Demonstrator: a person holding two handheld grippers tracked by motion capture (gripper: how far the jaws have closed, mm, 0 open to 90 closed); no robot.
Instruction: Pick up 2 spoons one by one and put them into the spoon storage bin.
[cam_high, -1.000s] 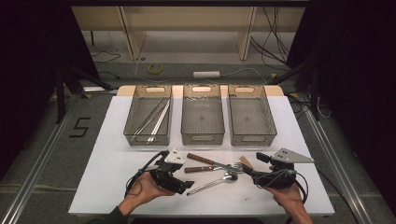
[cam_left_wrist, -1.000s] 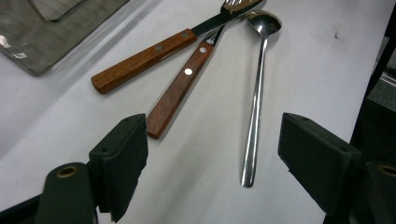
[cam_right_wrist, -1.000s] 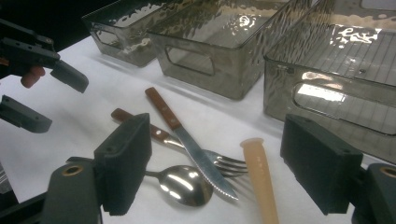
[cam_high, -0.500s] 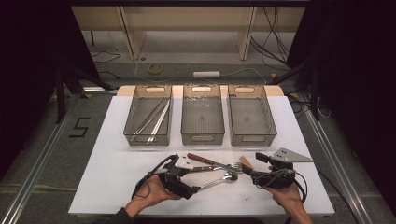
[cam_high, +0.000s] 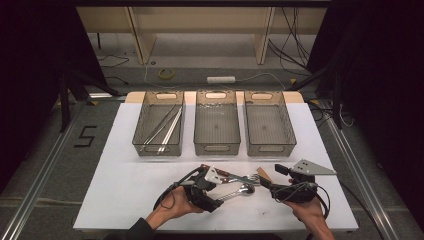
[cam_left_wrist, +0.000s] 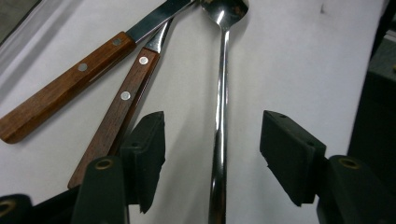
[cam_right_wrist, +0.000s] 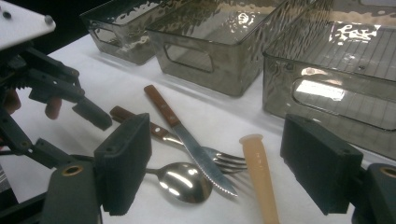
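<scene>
**Steel spoon lined up for the pick, most of the sorting undone**

White surface (cam_high: 125, 195) carried everything, and I worked down from it. Three smoky plastic bins sat in a row at the far side: the left bin (cam_high: 159, 125) already held a few long metal pieces, too small for me to name, while the middle bin (cam_high: 216, 125) and right bin (cam_high: 269, 125) looked empty.

Nearer me lay the loose cutlery, close together: a wooden-handled knife (cam_right_wrist: 187, 135), a fork (cam_right_wrist: 224, 161) partly under its blade, a pale plastic handle (cam_right_wrist: 259, 177) beside them, and the long spoon (cam_left_wrist: 219, 130).

My left tool (cam_left_wrist: 212, 154) had just been closing around the spoon's stem; its jaws stood half-wide on either side, pads not yet touching the metal, with one wooden handle just outside the left pad. My right tool (cam_right_wrist: 219, 172) hung wide and empty above the fork and knife.

I judged the job early: one bin started, four pieces left on the surface, and the spoon's grasp not yet made.
</scene>
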